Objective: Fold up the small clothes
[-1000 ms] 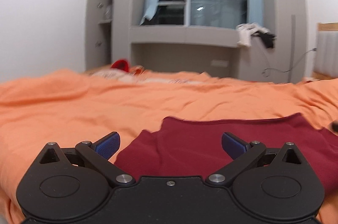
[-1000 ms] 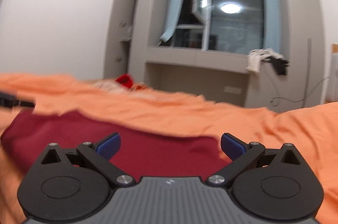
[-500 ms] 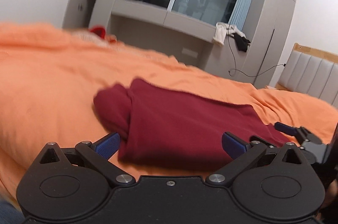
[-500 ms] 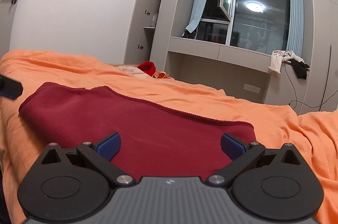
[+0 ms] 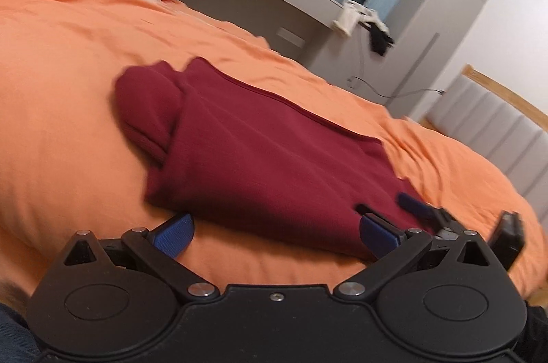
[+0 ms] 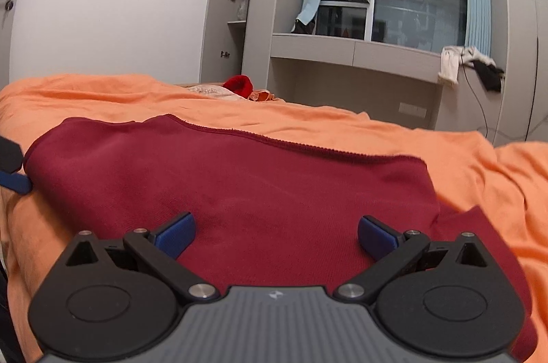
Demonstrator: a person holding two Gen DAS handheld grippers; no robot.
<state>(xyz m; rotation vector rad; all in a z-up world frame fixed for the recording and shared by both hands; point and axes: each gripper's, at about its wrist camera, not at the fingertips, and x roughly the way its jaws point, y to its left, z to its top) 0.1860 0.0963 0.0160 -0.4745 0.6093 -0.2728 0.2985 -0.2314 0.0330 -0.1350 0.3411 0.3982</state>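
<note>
Garment: dark red garment [image 5: 267, 154] lies flat on the orange bedcover [image 5: 68, 109], partly folded, with a rolled sleeve or flap bunched at its left end and a stitched hem along the far edge
Left gripper: left gripper [image 5: 276, 227] hovers low at the near edge of the cloth, jaws spread wide and gripping nothing, its blue pads [image 5: 173, 234] just beside the fabric border
Right gripper: right gripper [image 6: 275, 233] sits over the right half of the cloth, jaws likewise parted and empty; a loose red flap pokes out at its right
Step in hand: judged as between folds, both tools free and lining up on the near edge
Next move: probably calls for each gripper to pinch a near corner through all layers, then carry it over to the hem so the edges meet
Background: grey window alcove [image 6: 356, 51] beyond the bed, not involved
</note>
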